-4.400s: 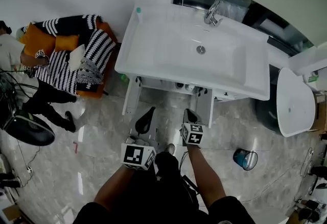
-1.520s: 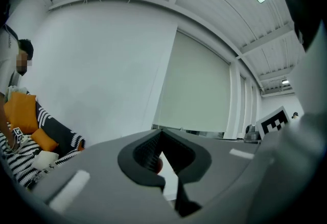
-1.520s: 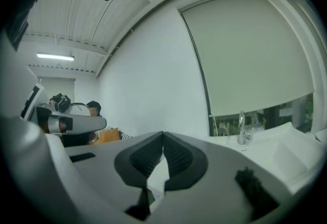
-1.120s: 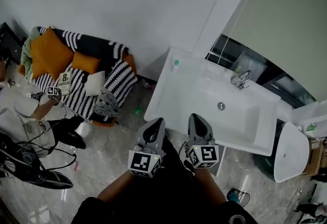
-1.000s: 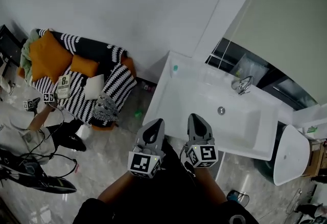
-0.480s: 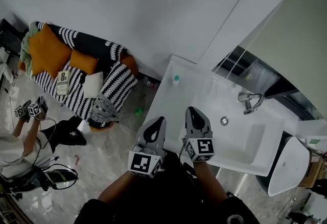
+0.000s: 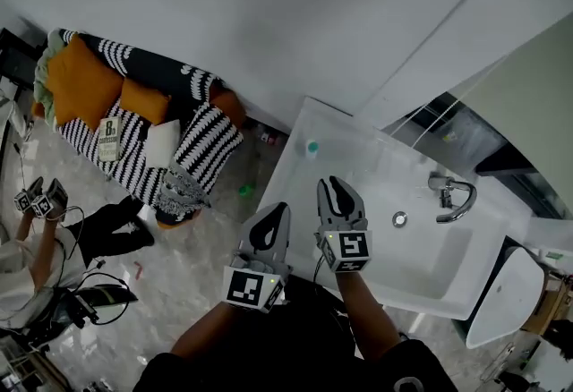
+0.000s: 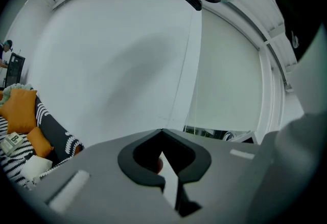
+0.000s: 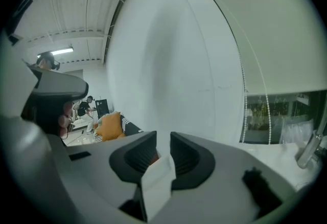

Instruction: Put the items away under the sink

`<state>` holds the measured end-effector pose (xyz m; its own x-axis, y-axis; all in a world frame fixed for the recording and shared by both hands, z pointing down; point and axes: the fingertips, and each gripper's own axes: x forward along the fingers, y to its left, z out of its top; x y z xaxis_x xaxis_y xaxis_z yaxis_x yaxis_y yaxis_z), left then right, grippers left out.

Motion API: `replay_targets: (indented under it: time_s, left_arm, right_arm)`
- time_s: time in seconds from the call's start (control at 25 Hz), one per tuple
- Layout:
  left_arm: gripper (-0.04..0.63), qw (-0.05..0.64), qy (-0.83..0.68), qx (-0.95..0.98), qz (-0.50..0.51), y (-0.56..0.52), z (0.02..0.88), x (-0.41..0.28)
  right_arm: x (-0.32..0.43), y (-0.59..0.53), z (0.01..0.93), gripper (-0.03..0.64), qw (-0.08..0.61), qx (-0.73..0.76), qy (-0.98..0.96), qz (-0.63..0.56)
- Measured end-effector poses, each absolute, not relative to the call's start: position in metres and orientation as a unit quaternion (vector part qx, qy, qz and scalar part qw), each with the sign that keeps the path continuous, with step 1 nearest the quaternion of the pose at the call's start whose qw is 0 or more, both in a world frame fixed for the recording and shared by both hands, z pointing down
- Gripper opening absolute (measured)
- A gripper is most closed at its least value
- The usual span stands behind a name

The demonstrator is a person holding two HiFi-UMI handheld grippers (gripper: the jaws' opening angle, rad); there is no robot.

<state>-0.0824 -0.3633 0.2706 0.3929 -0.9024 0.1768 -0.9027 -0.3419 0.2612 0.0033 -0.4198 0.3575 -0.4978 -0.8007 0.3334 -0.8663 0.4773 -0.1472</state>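
Observation:
The white sink with its chrome faucet fills the right of the head view. A small teal thing stands on the sink's far left corner. My left gripper is held up just left of the sink's edge, jaws shut with nothing in them; in the left gripper view its tips touch. My right gripper hovers over the sink's left part, below the teal thing, jaws a little apart and empty. The right gripper shows that narrow gap in its own view. The space under the sink is hidden.
A black-and-white striped sofa with orange cushions stands against the wall at left. A person holding other grippers sits on the floor at far left. A small green thing lies on the floor. A white rounded fixture is at lower right.
The view has swung since the earliest frame, when both grippers pointed at the space under the sink. In the last second the right gripper has come over the sink's left part.

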Motion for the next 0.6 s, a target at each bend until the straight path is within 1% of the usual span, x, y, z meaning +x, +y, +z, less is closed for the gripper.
replay_targets:
  time_s: [0.6]
  left_arm:
    - [0.009, 0.180, -0.560, 0.808, 0.026, -0.393, 0.305, -0.092]
  right_arm:
    - [-0.018, -0.477, 0.423, 0.149, 0.155, 0.472, -0.853, 0.162]
